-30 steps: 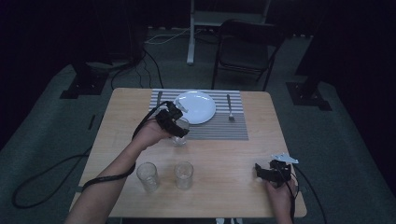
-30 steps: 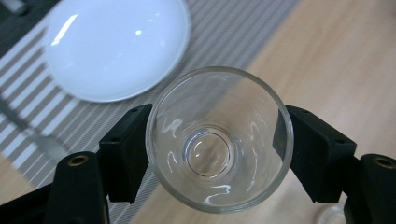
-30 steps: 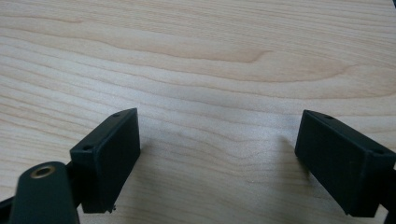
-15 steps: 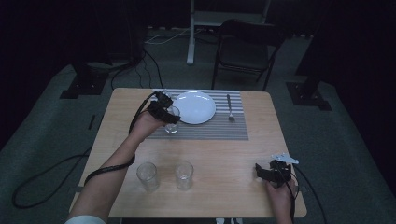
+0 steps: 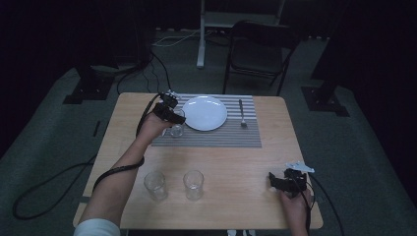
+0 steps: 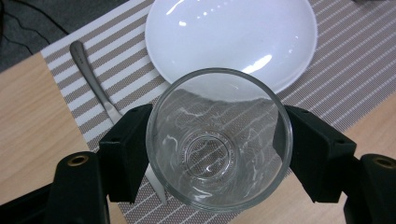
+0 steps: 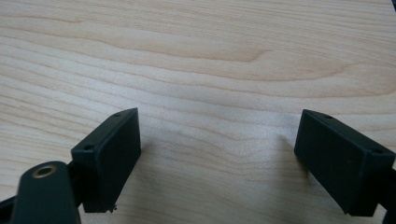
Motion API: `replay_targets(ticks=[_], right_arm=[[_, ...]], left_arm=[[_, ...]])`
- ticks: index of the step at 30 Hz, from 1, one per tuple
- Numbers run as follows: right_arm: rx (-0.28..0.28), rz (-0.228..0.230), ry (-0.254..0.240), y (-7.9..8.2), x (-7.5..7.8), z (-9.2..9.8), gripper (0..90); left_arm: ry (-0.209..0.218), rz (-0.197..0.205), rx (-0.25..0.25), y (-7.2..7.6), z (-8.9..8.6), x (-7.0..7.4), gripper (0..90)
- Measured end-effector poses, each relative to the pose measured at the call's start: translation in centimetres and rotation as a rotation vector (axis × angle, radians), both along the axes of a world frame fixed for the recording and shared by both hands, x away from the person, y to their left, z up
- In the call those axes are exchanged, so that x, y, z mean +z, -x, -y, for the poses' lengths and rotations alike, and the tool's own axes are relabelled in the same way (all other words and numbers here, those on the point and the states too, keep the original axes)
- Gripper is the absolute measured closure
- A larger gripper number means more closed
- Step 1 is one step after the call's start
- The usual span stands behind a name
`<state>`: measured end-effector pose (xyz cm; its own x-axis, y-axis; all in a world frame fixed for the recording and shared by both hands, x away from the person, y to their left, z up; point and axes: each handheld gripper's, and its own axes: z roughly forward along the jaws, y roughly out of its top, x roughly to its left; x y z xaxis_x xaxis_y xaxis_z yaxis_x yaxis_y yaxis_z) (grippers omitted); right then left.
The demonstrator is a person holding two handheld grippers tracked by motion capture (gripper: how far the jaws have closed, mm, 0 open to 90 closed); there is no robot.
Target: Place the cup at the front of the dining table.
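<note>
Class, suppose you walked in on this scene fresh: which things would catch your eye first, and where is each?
First the clear glass clamped in the left gripper, over the striped placemat just left of the white plate. Next, two more empty glasses standing side by side near the table's front edge. The right gripper rests at the front right corner, jaws open with nothing between them.

White plate (image 5: 205,112) sits mid placemat (image 5: 221,138), far side of my tabletop (image 5: 236,162). Fork (image 5: 241,113) lies right of it. Two empty glasses (image 5: 155,185) stand near edge. Folding chair (image 5: 260,54) beyond the tabletop.
</note>
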<state>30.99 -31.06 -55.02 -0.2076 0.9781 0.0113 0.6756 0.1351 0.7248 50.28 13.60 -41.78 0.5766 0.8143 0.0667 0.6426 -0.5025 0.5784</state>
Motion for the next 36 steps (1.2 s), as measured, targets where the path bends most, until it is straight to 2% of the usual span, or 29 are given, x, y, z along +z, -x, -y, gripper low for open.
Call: replay_targets(ticks=[3,6,11,16,20,22,23,24,26,27,28,30,31,32,34,36], right_arm=[[0.000,0.000,0.000,0.0,0.0,0.0,14.3],[0.000,0.000,0.000,0.0,0.0,0.0,14.3],[0.000,0.000,0.000,0.0,0.0,0.0,14.3],[0.000,0.000,0.000,0.0,0.0,0.0,14.3],[0.000,0.000,0.000,0.0,0.0,0.0,14.3],[0.001,-0.001,0.001,0.0,0.0,0.0,14.3],[0.000,0.000,0.000,0.0,0.0,0.0,14.3],[0.001,0.000,0.001,0.0,0.0,0.0,14.3],[0.001,0.000,0.000,0.0,0.0,0.0,14.3],[0.000,0.000,0.000,0.0,0.0,0.0,14.3],[0.001,0.000,0.001,0.0,0.0,0.0,14.3],[0.000,0.000,0.000,0.0,0.0,0.0,14.3],[0.000,0.000,0.000,0.0,0.0,0.0,14.3],[0.000,0.000,0.000,0.0,0.0,0.0,14.3],[0.000,0.000,0.000,0.0,0.0,0.0,14.3],[0.000,0.000,0.000,0.0,0.0,0.0,14.3]], left_arm=[[0.011,-0.009,0.005,-0.5,-0.2,-0.5,29.0],[0.003,-0.007,0.022,-0.9,-0.2,-0.8,29.0],[0.022,-0.035,0.019,-1.4,-0.4,-1.7,28.9],[0.061,-0.018,0.031,-1.4,-0.8,-2.0,28.8],[0.102,-0.043,0.052,-1.4,-1.1,-1.9,27.8],[0.096,-0.026,0.056,-1.2,-1.2,-1.5,18.6],[0.097,-0.027,0.059,-1.1,-1.2,-1.5,17.9],[0.089,-0.031,0.059,-1.1,-1.3,-1.4,11.7],[0.069,-0.037,0.056,-0.9,-1.3,-1.5,7.5],[0.072,-0.043,0.050,-0.8,-1.3,-1.5,0.0],[0.060,-0.041,0.052,-0.7,-1.4,-1.6,0.1],[0.083,-0.050,0.035,-0.5,-1.5,-1.7,0.1],[0.063,-0.037,0.033,-0.4,-1.4,-1.8,0.2],[0.047,0.003,0.015,-0.1,-1.3,-2.0,0.2],[0.022,0.042,0.016,0.2,-1.2,-2.4,0.2],[0.023,0.047,0.001,0.5,-1.2,-2.6,0.2]])
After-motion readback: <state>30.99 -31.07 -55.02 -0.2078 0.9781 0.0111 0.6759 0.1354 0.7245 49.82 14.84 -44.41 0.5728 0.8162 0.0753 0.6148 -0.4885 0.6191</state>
